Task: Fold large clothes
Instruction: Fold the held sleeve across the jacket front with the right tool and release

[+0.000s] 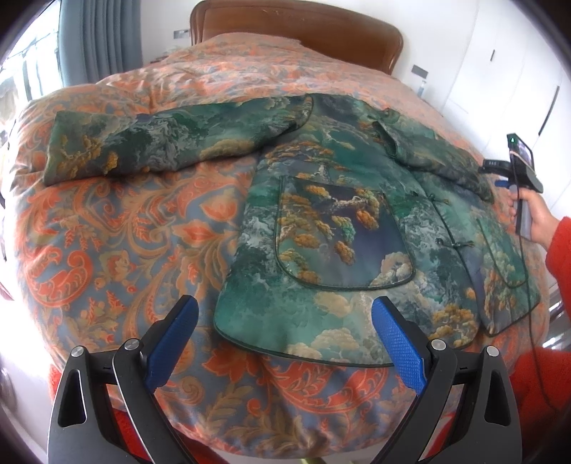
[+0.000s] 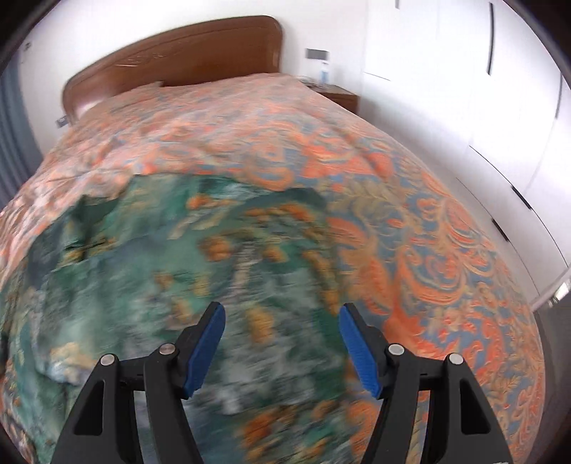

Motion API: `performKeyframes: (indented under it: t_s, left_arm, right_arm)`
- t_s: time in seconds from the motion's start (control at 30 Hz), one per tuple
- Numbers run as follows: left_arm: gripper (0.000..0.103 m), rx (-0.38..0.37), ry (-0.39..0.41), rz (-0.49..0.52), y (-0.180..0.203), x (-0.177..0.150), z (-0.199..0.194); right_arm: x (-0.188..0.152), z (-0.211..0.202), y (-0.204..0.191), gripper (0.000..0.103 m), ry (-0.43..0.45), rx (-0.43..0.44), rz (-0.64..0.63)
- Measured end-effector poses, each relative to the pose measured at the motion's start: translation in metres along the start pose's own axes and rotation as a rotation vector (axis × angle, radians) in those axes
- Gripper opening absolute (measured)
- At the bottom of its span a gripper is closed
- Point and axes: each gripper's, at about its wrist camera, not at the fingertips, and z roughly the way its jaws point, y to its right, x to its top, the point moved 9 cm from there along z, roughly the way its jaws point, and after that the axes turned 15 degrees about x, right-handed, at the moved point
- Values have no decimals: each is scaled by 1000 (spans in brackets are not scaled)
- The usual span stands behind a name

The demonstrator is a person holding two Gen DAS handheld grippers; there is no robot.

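1. The left gripper [image 1: 285,321] hangs with its blue-padded jaws spread wide and nothing between them, just above the near hem of the green landscape-print padded jacket [image 1: 332,221].
2. The right gripper [image 2: 282,342] also has its jaws spread and empty. The right wrist view is smeared, so I cannot tell how close its pads are to the cloth below.
3. The jacket lies front-up on the orange and grey paisley bedspread [image 1: 125,232], hem toward the person, collar toward the brown wooden headboard [image 1: 296,21]. Its body runs lengthwise up the bed.
4. One sleeve [image 1: 160,142] lies stretched out flat to the left, straight across the body's axis. The other sleeve appears already laid over the chest on the right side.
5. The outstretched sleeve lies on the left gripper's side, well apart from its jaws, up and to the left. The right hand [image 1: 535,221] holds its gripper at the jacket's far right edge.
6. Judgement: the left gripper is better placed to fold that sleeve inward.
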Motion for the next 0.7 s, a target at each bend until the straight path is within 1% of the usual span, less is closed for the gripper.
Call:
performKeyframes:
  t_s: [0.07,0.13,0.27,0.33,0.4,0.47,0.53,0.6,0.7]
  left_arm:
    - [98,3,-5,3,1,0,2]
    - [98,7,-8,9,2,-1,3]
    - [98,13,-11,16,3,-1,5]
    - [98,14,-15,15,2,0,5]
    - [98,16,-17,11,0,1,7]
    - [98,21,-15,8,-3,4,9]
    - [98,24,-11,10,-4,9,12]
    - [98,26,-7,17,-5,14,16]
    - [98,31,-5,31,-6,24,22]
  right_arm:
    - [-3,11,16,68,-28,-33,13]
    - [-9,21,24,68,-52,-27,37]
    - [-28,40,36,68,-84,63,152]
    - [-31,40,41,68,-76,97,199]
    - [-30,27,43,68,-27,109,220]
    - [-26,2,39,68,44,104,189]
    - [-26,-23,26,68,90,117,129]
    - [-30,-46,10,68,114,126,57]
    - [-49,-83,-20,68,133,155,-60]
